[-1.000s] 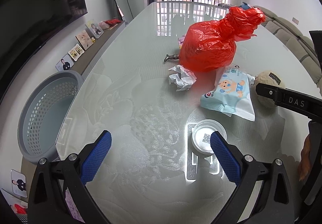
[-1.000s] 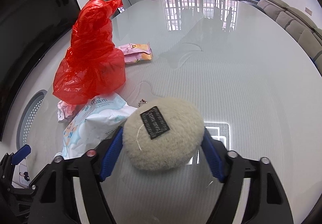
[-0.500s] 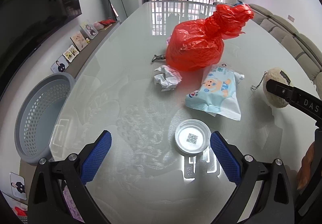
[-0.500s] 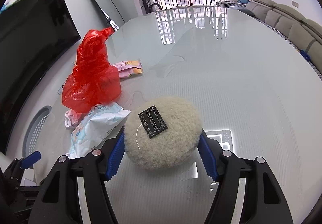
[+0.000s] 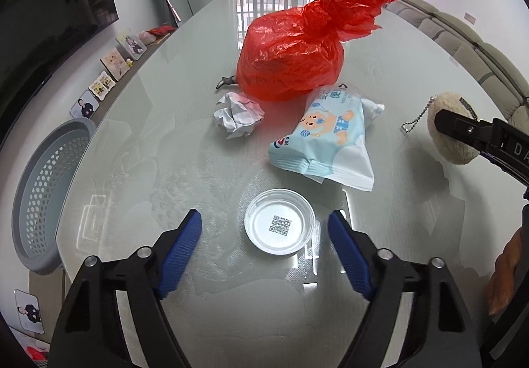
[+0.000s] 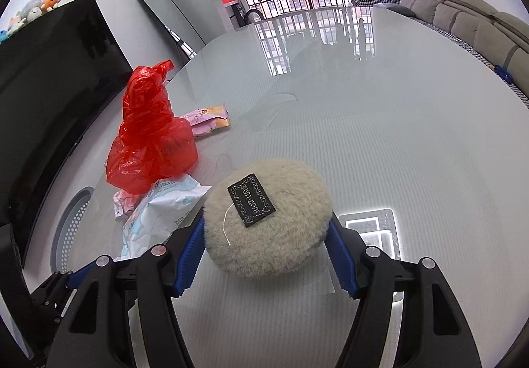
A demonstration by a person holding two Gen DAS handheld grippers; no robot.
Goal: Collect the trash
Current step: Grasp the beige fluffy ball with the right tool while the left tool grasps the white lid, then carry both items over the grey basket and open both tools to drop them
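Clear plastic lid (image 5: 279,225) lies centred between closing left gripper (image 5: 264,249) pads, untouched; right gripper (image 6: 266,255) clamps fluffy pouch (image 6: 267,219).

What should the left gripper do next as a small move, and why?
Probably close the rest of the way on the clear plastic lid. The left gripper has just been closing; the lid lies flat on the table between its blue pads, which do not touch it yet. The grey basket waits beside the table.
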